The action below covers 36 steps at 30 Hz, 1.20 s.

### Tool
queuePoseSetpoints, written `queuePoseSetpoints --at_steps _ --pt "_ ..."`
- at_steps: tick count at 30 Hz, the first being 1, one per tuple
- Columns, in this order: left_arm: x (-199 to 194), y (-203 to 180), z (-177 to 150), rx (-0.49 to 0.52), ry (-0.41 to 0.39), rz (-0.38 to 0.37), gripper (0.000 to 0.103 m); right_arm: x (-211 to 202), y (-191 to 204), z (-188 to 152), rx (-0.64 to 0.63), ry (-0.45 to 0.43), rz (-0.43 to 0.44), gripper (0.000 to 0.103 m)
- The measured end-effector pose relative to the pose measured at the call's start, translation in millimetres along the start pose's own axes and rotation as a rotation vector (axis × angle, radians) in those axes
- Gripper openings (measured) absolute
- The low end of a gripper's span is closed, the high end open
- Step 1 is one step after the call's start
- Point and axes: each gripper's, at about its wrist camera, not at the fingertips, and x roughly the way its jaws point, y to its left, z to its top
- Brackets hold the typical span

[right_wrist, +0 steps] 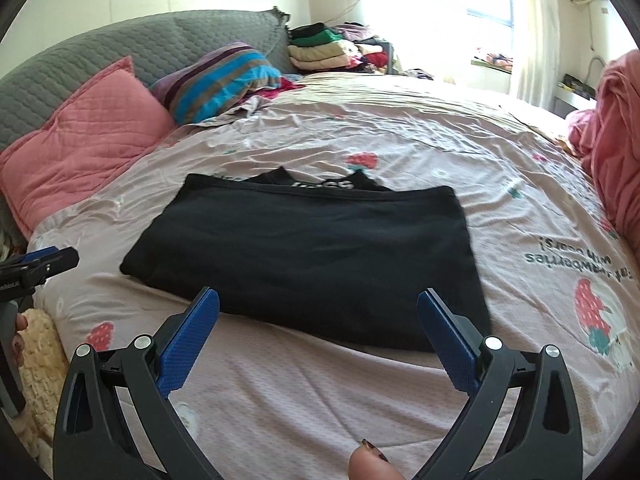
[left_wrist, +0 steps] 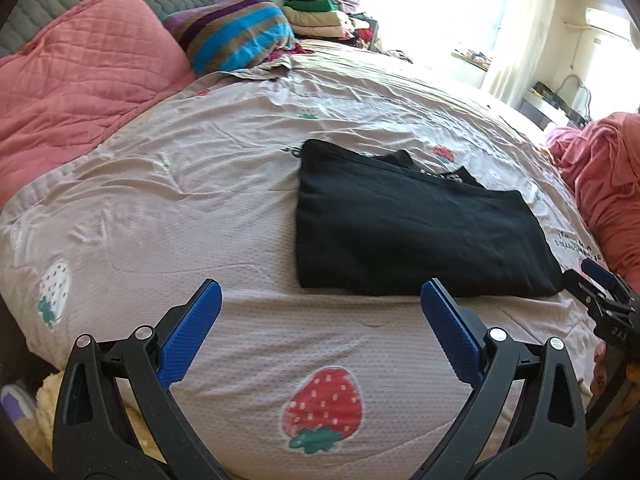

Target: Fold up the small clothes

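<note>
A black garment (right_wrist: 308, 248) lies folded flat on the strawberry-print bed sheet (right_wrist: 320, 380), with a white-lettered part showing at its far edge. It also shows in the left wrist view (left_wrist: 412, 224), right of centre. My left gripper (left_wrist: 320, 292) is open and empty, hovering over the sheet in front of and left of the garment. My right gripper (right_wrist: 318, 300) is open and empty, just above the garment's near edge. The right gripper also shows at the right edge of the left wrist view (left_wrist: 600, 292); the left gripper shows at the left edge of the right wrist view (right_wrist: 44, 264).
A pink quilted pillow (right_wrist: 88, 136) and a striped pillow (right_wrist: 224, 80) lie at the bed's head against a grey headboard (right_wrist: 120, 44). Stacked clothes (right_wrist: 320, 48) sit behind. A pink garment pile (right_wrist: 616, 148) is at the right. A cream fluffy item (right_wrist: 40, 360) lies at the bed's left edge.
</note>
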Motion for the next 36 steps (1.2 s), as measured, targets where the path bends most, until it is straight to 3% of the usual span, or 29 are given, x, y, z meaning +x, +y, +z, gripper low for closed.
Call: queuePoseSetpoints --at_steps 36 --pt "9 78 7 -0.157 -0.008 0.068 0.093 45 131 13 -0.240 0.039 0.124 0.099"
